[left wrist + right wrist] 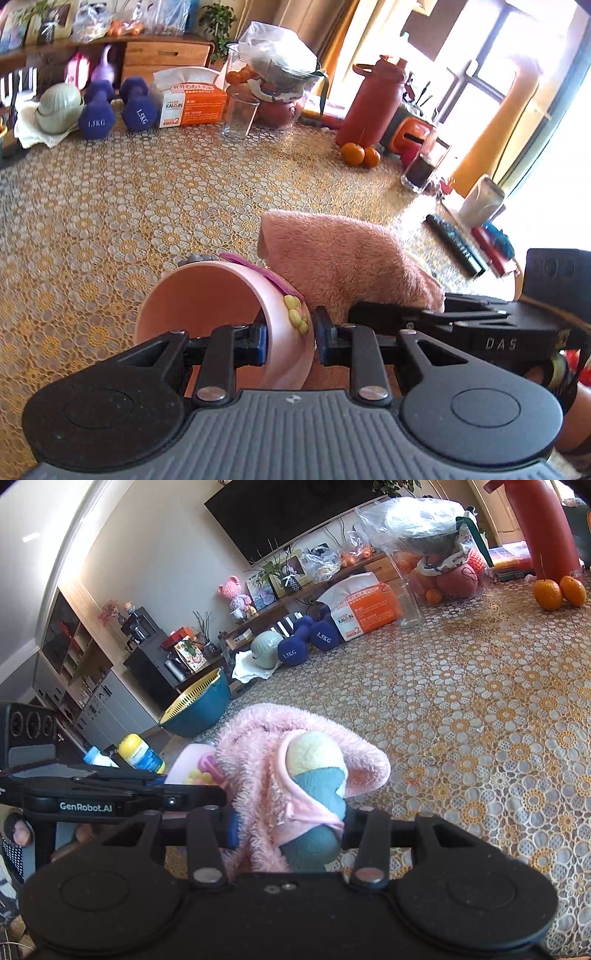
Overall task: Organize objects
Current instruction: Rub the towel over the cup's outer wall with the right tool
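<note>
1. Left gripper (290, 341): jaws pinch the wall of a pink cup (221, 317), one blue pad inside the rim, the other outside. No gap visible at the pads.
2. Pink cup is tipped on its side, mouth facing away to the left. Yellow flower trim (295, 317) and a purple piece (258, 271) sit on its outer wall.
3. Right gripper (288, 830): jaws clamped on a pink fluffy towel (266, 760) wrapped round a soft toy (317, 775) with a yellow and teal surface. Towel bulges out past both pads.
4. In the left wrist view the pink towel (340, 258) sits just right of the cup, touching or nearly so; cannot tell which.
5. Both bundles are over a table covered in a yellow lace-pattern cloth (147, 206).
6. Far side of the table from the cup: two purple dumbbells (114, 110), orange tissue box (192, 99), empty glass (240, 114), red bottle (373, 103) with two tangerines (360, 155) at its base.
7. Right of the towel near the window: black remote (454, 243).
8. Right wrist view: blue bowl with yellow inside (199, 709) beyond the cup at the table edge, yellow-capped bottle (140, 755) close to it.
</note>
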Demonstrator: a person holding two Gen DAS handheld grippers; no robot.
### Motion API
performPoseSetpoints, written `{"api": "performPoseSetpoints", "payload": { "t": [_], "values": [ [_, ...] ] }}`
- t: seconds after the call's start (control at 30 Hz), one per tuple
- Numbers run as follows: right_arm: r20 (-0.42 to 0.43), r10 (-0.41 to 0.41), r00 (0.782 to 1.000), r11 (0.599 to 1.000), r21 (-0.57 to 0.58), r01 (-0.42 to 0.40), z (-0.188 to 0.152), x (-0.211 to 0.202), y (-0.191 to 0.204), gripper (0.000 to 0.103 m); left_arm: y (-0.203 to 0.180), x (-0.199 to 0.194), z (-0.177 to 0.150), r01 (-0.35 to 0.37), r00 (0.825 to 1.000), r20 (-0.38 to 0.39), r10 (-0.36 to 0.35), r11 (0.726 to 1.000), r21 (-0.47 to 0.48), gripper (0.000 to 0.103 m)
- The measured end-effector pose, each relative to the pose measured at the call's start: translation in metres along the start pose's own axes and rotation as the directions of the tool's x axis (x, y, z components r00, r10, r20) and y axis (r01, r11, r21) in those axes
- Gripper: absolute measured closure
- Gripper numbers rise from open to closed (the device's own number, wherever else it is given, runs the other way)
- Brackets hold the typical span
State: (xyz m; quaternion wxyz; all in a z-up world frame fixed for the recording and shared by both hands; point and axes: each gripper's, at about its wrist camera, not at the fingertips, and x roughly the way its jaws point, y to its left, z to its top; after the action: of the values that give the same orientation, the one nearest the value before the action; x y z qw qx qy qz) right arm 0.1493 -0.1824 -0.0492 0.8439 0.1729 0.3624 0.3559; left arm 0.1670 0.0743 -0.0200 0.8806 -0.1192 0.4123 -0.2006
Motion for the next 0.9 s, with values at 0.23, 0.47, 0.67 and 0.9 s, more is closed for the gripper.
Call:
{"api": "performPoseSetpoints", "payload": {
  "t": [0.23, 0.47, 0.67, 0.9],
  "values": [
    [-0.027, 0.004, 1.0, 1.0, -0.007, -0.004, -0.002, 0.02, 0.008, 0.059, 0.013, 0.0, -0.005, 0.022, 1.0, 0.011, -0.021, 0.996, -0.083, 0.082],
    [-0.114, -0.068, 0.991, 0.997, -0.052, 0.063, -0.02, 0.04, 0.001, 0.059, 0.019, -0.006, -0.008, 0.037, 0.999, 0.022, -0.035, 0.995, -0.097, 0.082],
    [-0.069, -0.067, 0.995, 0.998, -0.007, 0.067, -0.008, 0.019, -0.007, 0.059, 0.023, -0.006, -0.008, 0.052, 0.998, 0.028, -0.049, 0.992, -0.111, 0.082],
    [-0.07, 0.051, 0.996, 0.998, 0.039, -0.049, -0.003, 0.023, 0.007, 0.058, 0.022, -0.005, -0.01, 0.06, 0.998, 0.023, -0.057, 0.992, -0.11, 0.082]
  ]
}}
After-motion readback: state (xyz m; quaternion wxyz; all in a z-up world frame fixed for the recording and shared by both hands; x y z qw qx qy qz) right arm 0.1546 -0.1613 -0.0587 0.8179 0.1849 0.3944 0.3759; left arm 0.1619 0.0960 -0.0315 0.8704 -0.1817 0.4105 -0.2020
